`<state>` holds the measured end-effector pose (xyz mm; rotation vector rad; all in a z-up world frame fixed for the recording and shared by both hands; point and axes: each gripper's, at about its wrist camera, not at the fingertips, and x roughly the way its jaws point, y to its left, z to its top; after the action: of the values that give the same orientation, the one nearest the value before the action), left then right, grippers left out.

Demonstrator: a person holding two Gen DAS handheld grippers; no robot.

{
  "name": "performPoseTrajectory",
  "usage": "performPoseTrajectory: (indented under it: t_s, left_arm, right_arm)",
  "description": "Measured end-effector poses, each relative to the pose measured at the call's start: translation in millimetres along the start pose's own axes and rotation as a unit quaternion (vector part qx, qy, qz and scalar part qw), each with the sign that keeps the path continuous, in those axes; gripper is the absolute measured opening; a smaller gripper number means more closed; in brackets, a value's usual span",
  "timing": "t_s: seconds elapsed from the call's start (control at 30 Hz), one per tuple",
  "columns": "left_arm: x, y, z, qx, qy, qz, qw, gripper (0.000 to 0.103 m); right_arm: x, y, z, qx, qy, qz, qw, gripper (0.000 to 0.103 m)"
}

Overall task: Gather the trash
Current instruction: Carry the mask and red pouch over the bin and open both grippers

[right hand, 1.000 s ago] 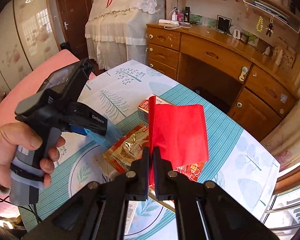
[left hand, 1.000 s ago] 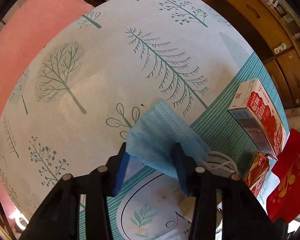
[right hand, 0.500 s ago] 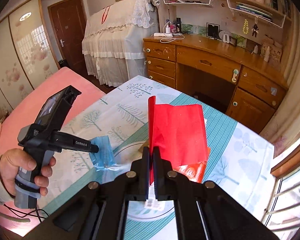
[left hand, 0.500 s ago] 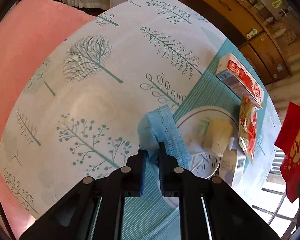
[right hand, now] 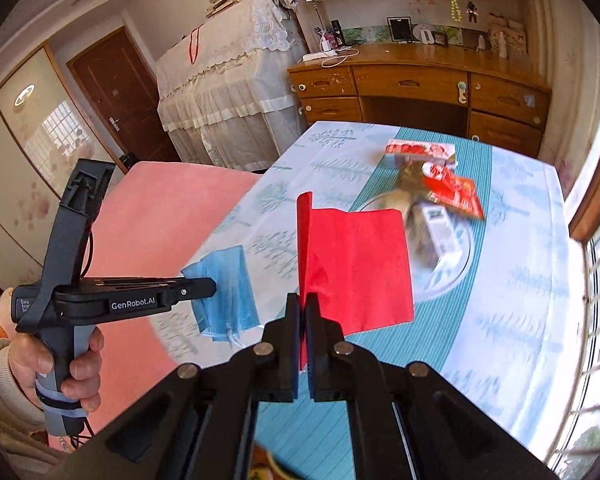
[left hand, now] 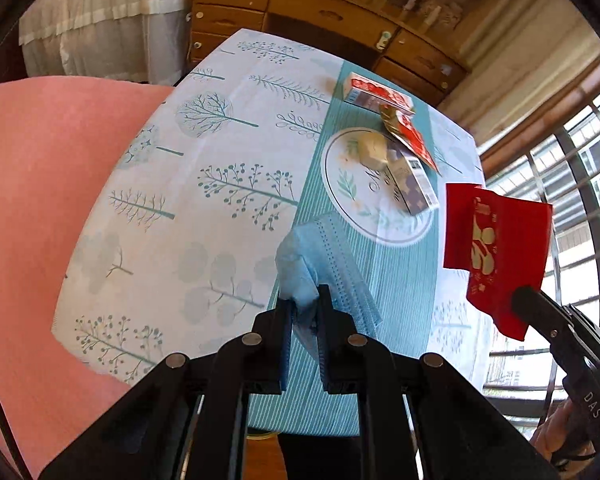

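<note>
Left gripper (left hand: pixel 305 312) pinches a crumpled blue face mask (left hand: pixel 324 264), held clear above the tablecloth (left hand: pixel 204 200). Right gripper (right hand: pixel 302 312) has its fingers pressed onto a red bag (right hand: pixel 356 268), likewise held aloft. Farther off, a red-and-white carton (right hand: pixel 419 149), a snack wrapper (right hand: pixel 454 190) and a small box (right hand: pixel 442 232) lie on the table.

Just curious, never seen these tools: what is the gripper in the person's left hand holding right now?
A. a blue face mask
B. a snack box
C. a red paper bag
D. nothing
A: the left gripper is shut on the blue face mask, lifted above the table.
</note>
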<state>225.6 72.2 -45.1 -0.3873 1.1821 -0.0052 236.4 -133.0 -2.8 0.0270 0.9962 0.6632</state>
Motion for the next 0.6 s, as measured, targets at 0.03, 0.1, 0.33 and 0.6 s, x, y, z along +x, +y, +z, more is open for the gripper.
performPoseTrajectory:
  t_s: [0.03, 0.1, 0.33, 0.6]
  left_arm:
    - [-9, 4, -13, 0.015, -0.004, -0.005, 0.9999, 0.009]
    - [-25, 13, -36, 0.043, -0.013, -0.016, 0.9988, 0.009]
    - [-62, 47, -120, 0.107, -0.002, -0.041, 0.9934, 0.009]
    - [-44, 66, -206, 0.141, 0.052, -0.036, 0.9881, 0.009]
  right_arm:
    - [-7, 14, -13, 0.007, -0.002, -0.004, 1.000, 0.002]
    - [-18, 41, -40, 0.025, -0.002, -0.007, 1.000, 0.002]
    - [-33, 119, -132, 0.038, 0.037, -0.012, 0.999, 0.002]
    - [-18, 148, -219, 0.054, 0.132, 0.004, 0.990, 0.002]
